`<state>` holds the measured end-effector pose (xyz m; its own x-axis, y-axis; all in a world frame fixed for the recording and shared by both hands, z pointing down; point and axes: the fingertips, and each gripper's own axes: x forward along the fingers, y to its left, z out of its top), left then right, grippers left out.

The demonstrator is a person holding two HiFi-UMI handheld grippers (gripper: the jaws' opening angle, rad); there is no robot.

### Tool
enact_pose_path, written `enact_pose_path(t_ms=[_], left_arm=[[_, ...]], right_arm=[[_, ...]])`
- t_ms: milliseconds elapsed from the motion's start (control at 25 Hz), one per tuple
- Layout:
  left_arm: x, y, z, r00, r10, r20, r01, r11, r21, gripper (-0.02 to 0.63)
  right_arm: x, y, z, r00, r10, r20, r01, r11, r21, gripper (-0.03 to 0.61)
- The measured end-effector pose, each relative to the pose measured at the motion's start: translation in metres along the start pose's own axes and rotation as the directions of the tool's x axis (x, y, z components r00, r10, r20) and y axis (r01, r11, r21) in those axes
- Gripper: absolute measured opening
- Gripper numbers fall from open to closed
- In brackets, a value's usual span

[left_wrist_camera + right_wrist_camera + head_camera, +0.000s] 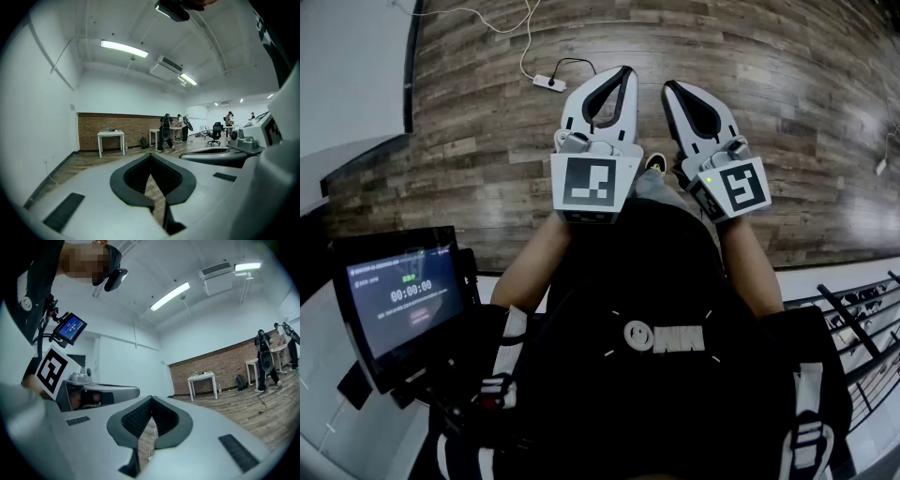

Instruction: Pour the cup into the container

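Note:
No cup and no container show in any view. In the head view my left gripper (627, 71) and my right gripper (667, 86) are held side by side in front of the person's body, above a wooden floor (787, 112). Both point away and nearly level. In the left gripper view the left gripper (150, 155) has its jaw tips touching, with nothing between them. The right gripper (151, 399) looks the same in its own view: tips together, only floor showing through the gap behind them. The left gripper's marker cube (51, 367) appears at the left of the right gripper view.
A small screen on a mount (394, 300) sits at the person's left. A power strip with a cable (549, 82) lies on the floor ahead. White tables (111, 140) stand against a brick wall, with people (165, 131) and an office chair (215, 133) farther off. A dark railing (862, 319) is at the right.

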<state>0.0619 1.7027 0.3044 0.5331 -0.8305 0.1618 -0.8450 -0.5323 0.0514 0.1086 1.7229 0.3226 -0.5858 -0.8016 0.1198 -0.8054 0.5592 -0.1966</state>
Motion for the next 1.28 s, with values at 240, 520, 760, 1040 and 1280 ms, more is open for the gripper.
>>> enact_pose_path(t_ms=[240,520,760,1040,1280], left_arm=[[-0.003,0.001,-0.004,0.998,0.051,-0.047,-0.05,0.998,0.023,0.0],[-0.006,0.005,-0.007,0.997,0.069,-0.043,-0.068,0.998,0.013,0.0],[-0.011,0.012,-0.013,0.994,0.083,-0.073,-0.084,0.996,-0.013,0.0],[0.007,0.032,-0.018,0.993,0.085,-0.077,-0.088,0.995,-0.036,0.0],[0.009,0.042,-0.023,0.996,0.063,-0.069,-0.066,0.997,-0.045,0.0]], right_arm=[[-0.012,-0.014,0.0,0.998,0.025,0.058,-0.025,1.0,0.0,0.005],[-0.017,-0.014,0.003,0.995,0.036,0.094,-0.042,0.997,0.06,0.005],[-0.015,-0.011,-0.003,0.999,0.018,0.044,-0.019,0.999,0.038,0.005],[0.009,-0.03,-0.01,1.0,0.001,0.022,-0.002,0.999,0.042,0.005],[0.019,-0.015,-0.005,0.999,0.035,0.037,-0.034,0.999,-0.011,0.005]])
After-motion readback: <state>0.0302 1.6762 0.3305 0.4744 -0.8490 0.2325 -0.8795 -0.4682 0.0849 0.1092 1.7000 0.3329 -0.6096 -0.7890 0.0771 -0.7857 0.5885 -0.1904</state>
